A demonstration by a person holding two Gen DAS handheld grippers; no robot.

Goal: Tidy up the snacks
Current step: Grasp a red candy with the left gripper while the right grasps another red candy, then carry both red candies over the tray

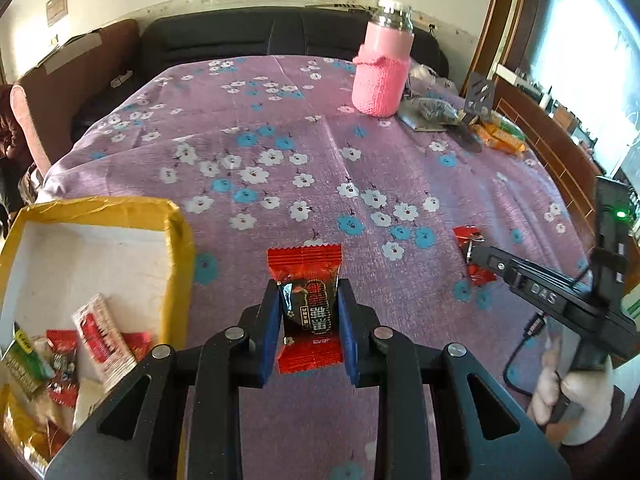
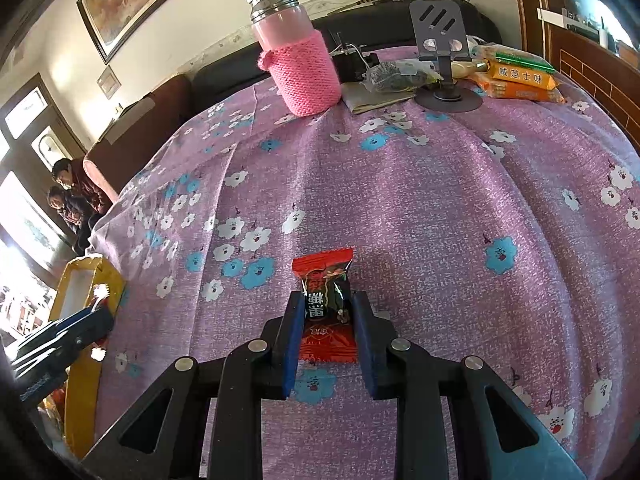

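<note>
Floral tablecloth (image 1: 280,120) under both views: each tongs grips a red candy; only left shows box contents.

Bright daylight, window (image 1: 580,80) glare blown out right; fisheye-bent edges, corners dark.

Bare cloth (image 2: 400,200) mid-table, pink bottle (image 2: 300,68) and phone stand (image 2: 440,40) at far edge

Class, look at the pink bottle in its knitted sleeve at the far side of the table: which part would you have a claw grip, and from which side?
Grip the knitted sleeve around the pink bottle from the near, open side. It stands upright, clutter crowds its right, and the metal cap looks slippery.
</note>
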